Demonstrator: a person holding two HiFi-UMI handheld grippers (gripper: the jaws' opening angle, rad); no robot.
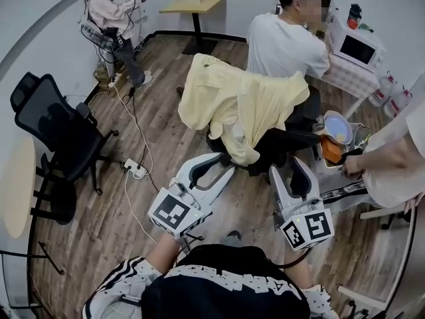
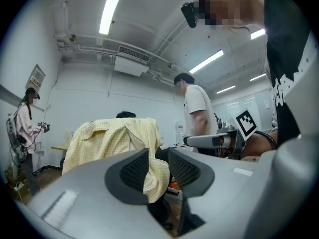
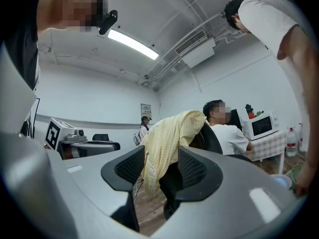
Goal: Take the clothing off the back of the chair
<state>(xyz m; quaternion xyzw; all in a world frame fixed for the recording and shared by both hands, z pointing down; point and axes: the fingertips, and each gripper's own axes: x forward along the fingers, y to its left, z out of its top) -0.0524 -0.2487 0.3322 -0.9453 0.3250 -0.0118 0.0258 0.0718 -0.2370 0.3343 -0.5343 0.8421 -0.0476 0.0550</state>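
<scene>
A pale yellow checked shirt [image 1: 239,105] hangs over the back of a black office chair [image 1: 292,138] in the middle of the head view. Both grippers are held level just short of it. My left gripper [image 1: 216,163] points at the shirt's lower hem, jaws apart with nothing between them. My right gripper [image 1: 287,169] stands open beside the chair's right side. Through the left gripper [image 2: 158,159] view the shirt [image 2: 109,138] shows ahead, beyond the pads. From the right gripper [image 3: 162,167] view the shirt [image 3: 167,138] drapes over the chair back [image 3: 213,139], apart from the jaws.
A person in a white T-shirt [image 1: 285,42] sits just behind the chair. Another person's arm [image 1: 382,158] reaches in at the right, near a bowl [image 1: 337,126]. Another black chair [image 1: 56,121] stands left; a power strip [image 1: 136,169] with cables lies on the floor.
</scene>
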